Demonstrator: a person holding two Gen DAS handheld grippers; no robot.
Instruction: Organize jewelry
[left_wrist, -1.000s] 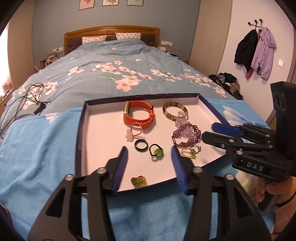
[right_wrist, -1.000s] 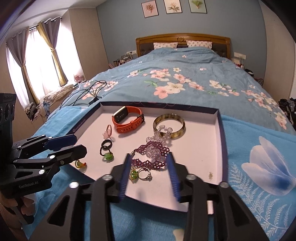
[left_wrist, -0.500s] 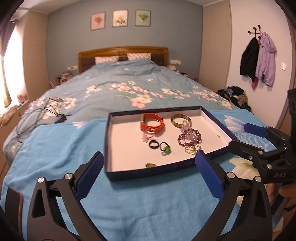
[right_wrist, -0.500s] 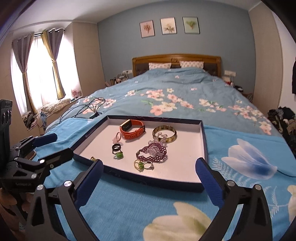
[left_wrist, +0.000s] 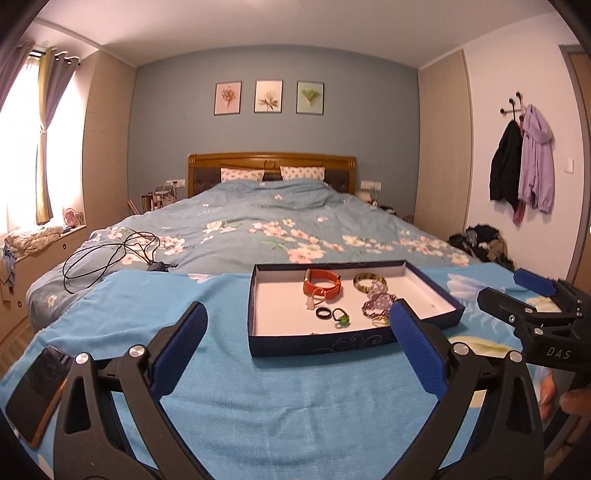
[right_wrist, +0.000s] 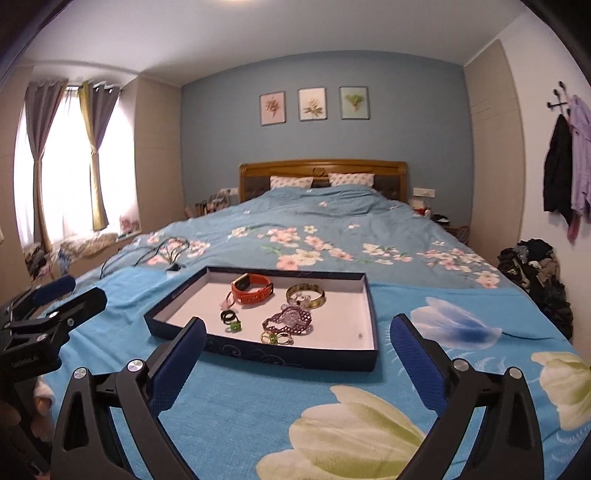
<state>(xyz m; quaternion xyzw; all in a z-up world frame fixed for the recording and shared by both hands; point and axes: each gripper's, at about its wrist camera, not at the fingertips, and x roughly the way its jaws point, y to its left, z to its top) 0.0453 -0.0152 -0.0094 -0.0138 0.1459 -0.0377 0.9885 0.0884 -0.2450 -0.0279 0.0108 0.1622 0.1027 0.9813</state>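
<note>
A dark blue tray (left_wrist: 321, 343) (right_wrist: 258, 354) with a white floor lies on the blue cloth at the foot of the bed. In it lie an orange watch band (left_wrist: 322, 286) (right_wrist: 253, 289), a gold bangle (left_wrist: 369, 282) (right_wrist: 306, 294), a purple beaded bracelet (left_wrist: 375, 304) (right_wrist: 290, 319), a black ring (left_wrist: 322, 312) (right_wrist: 228, 316), a green-stone ring (left_wrist: 341, 319) (right_wrist: 235, 325) and gold rings (right_wrist: 277, 338). My left gripper (left_wrist: 295, 347) is wide open and empty, well short of the tray. My right gripper (right_wrist: 295, 350) is also wide open and empty, short of the tray's near wall.
A phone (left_wrist: 37, 391) lies on the blue cloth at the far left. Black cables (left_wrist: 110, 254) lie on the floral duvet behind the tray. Coats (left_wrist: 521, 173) hang on the right wall above a clothes pile (left_wrist: 484, 243).
Both grippers have pulled back and up from over the tray and their jaws have opened wide. The tray and jewelry have not moved.
</note>
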